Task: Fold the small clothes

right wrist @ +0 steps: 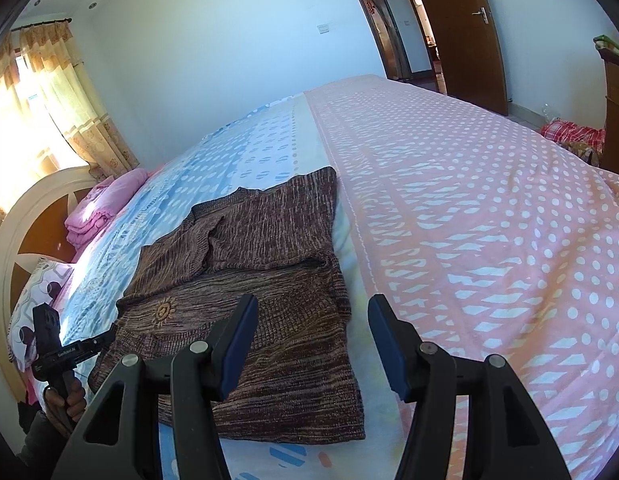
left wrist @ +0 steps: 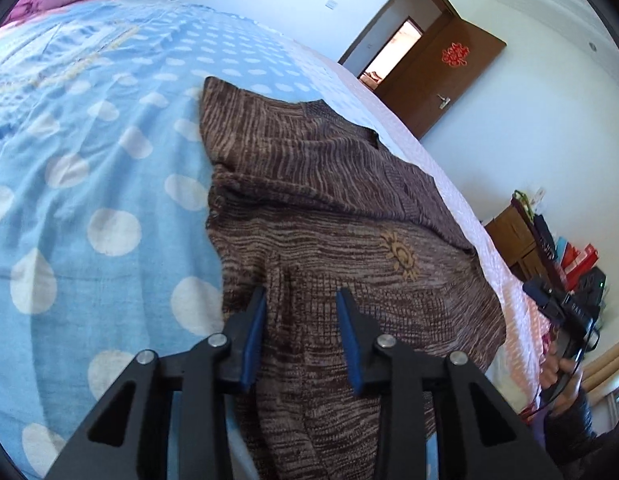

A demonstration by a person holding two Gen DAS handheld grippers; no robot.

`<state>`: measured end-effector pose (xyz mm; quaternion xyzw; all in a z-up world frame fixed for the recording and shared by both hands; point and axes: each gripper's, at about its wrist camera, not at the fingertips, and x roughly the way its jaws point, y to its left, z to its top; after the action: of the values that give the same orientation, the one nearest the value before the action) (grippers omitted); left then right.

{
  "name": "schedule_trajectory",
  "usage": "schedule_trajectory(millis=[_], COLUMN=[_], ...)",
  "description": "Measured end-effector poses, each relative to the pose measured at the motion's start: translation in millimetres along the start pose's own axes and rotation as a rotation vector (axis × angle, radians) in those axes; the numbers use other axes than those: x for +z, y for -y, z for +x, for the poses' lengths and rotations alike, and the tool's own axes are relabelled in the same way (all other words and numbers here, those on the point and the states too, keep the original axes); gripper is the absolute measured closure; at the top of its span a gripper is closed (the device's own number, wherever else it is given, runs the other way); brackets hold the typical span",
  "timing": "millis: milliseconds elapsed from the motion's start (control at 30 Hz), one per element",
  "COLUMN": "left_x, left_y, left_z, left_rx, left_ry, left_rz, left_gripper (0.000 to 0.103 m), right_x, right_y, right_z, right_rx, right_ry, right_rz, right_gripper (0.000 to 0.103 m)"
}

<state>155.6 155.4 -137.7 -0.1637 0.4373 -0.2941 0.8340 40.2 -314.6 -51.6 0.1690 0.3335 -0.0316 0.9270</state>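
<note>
The brown knit sweater (right wrist: 245,300) lies partly folded on the bed (right wrist: 489,216). The left gripper (left wrist: 301,336) straddles its near edge, jaws part open, pads not yet pressing; it should pinch one layer cleanly. The right gripper (right wrist: 313,348) hovers half open, empty. No writing is legible.

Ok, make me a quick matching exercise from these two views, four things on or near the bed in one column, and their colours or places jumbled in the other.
Things:
1. sweater
2. folded blanket
3. left gripper
4. right gripper

Descriptions:
A. pink, near the headboard
B. jaws apart above the bedsheet just past the sweater's edge
C. brown knit with a small sun emblem
D. jaws apart over the brown knit, fabric between them

Pairs: 1-C, 2-A, 3-D, 4-B
</note>
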Motion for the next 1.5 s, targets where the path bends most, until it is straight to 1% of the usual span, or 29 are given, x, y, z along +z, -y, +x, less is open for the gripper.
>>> schedule_trajectory(millis=[67,100,133,167,300,367,400,467,500,533,567,600,633,667,700,733,767,800,867,933,1033,1133,1267,1367,1500], left_x=[0,0,-1,-3,-2,-1,0,0,0,1,1,0,0,-2,-4,-6,-7,-7,-5,-5,1,17,40,57,88], left_y=[1,3,5,6,6,8,9,10,11,12,14,18,22,26,29,31,30,28,26,31,41,47,48,46,36], left_z=[2,3,3,5,5,6,7,8,8,9,10,11,13,14,14,14,13,11,8,2,-15,-28,-32,-29,-20], left_rx=[0.011,0.021,0.041,0.070,0.079,0.094,0.099,0.099,0.099,0.096,0.094,0.103,0.127,0.147,0.164,0.172,0.159,0.143,0.137,0.136,0.126,0.121,0.120,0.150,0.175], left_ry=[0.003,0.005,0.008,0.009,0.011,0.008,0.007,0.005,0.003,0.000,-0.001,-0.002,0.002,0.006,0.010,0.016,0.021,0.022,0.029,0.051,0.106,0.157,0.204,0.220,0.235], left_rz=[0.007,0.018,0.032,0.044,0.052,0.067,0.074,0.078,0.082,0.089,0.097,0.116,0.141,0.168,0.190,0.206,0.204,0.186,0.154,0.152,0.159,0.134,0.091,0.072,0.028], left_gripper=[0.069,0.073,0.086,0.091,0.091,0.090,0.085,0.081,0.076,0.069,0.065,0.062,0.062,0.064,0.067,0.079,0.089,0.092,0.093,0.093,0.093,0.093,0.093,0.093,0.093], right_x=[0,1,1,1,0,1,2,2,1,-1,-4,-9,-11,-12,-12,-12,-12,-11,-8,-3,12,30,50,68,98], right_y=[1,1,1,1,-12,-21,-26,-33,-38,-40,-43,-46,-49,-52,-53,-55,-55,-55,-56,-60,-66,-75,-86,-94,-105], right_z=[1,1,2,2,21,37,46,64,77,86,97,107,108,106,104,100,97,91,77,57,34,26,31,42,65], right_rx=[-0.034,-0.046,-0.060,-0.066,-0.052,-0.052,-0.056,-0.063,-0.077,-0.079,-0.073,-0.085,-0.098,-0.097,-0.087,-0.095,-0.097,-0.095,-0.078,-0.068,-0.058,-0.060,-0.077,-0.085,-0.101], right_ry=[-0.003,-0.003,-0.004,-0.007,-0.065,-0.092,-0.103,-0.123,-0.137,-0.152,-0.187,-0.223,-0.214,-0.201,-0.212,-0.207,-0.204,-0.197,-0.171,-0.124,-0.043,0.023,0.072,0.093,0.122], right_rz=[-0.013,-0.020,-0.037,-0.053,-0.155,-0.212,-0.238,-0.288,-0.326,-0.351,-0.379,-0.406,-0.431,-0.448,-0.450,-0.448,-0.443,-0.435,-0.416,-0.406,-0.391,-0.384,-0.398,-0.408,-0.421], right_gripper=[0.045,0.045,0.045,0.045,0.045,0.045,0.045,0.045,0.045,0.045,0.045,0.057,0.059,0.072,0.086,0.091,0.094,0.095,0.096,0.096,0.096,0.096,0.096,0.096,0.096])
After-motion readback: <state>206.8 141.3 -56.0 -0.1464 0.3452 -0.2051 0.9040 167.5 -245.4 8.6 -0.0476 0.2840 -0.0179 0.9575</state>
